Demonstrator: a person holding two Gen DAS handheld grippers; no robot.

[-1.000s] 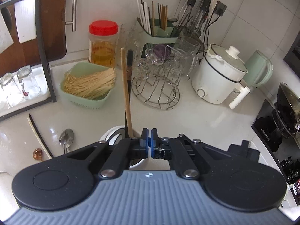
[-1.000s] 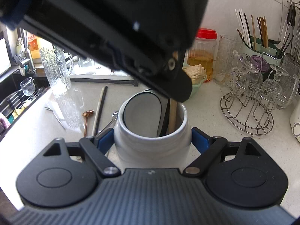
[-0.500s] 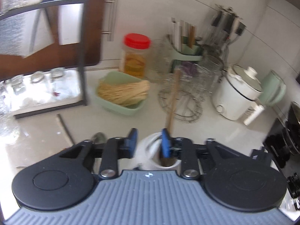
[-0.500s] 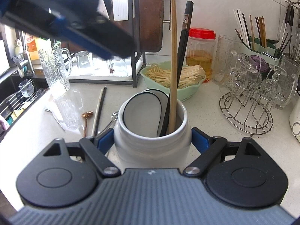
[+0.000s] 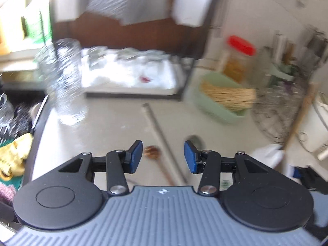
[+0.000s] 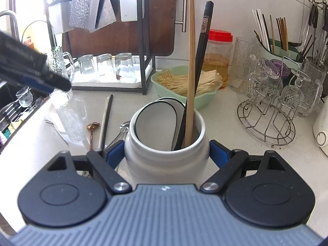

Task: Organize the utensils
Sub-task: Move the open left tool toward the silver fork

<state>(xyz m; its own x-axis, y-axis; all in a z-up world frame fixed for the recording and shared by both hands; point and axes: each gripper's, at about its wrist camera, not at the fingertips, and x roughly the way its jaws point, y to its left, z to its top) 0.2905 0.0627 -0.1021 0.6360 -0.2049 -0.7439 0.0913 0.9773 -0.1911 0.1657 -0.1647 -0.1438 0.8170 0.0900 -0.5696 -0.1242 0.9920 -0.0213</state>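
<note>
Right gripper (image 6: 167, 153) clamped on jar (image 6: 166, 160), chopsticks (image 6: 190, 71) inside upright, tips down. Left gripper (image 5: 163, 156) just opened, empty, above lying chopstick (image 5: 162, 141), pointing away.

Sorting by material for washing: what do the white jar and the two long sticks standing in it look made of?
White jar: likely glazed ceramic, with a smooth glossy surface and a thick rounded rim. Tan stick: probably wood or bamboo, matte and pale brown. Black stick: possibly lacquered wood or plastic, dark and squared, with a small metallic-looking band near the top.
</note>
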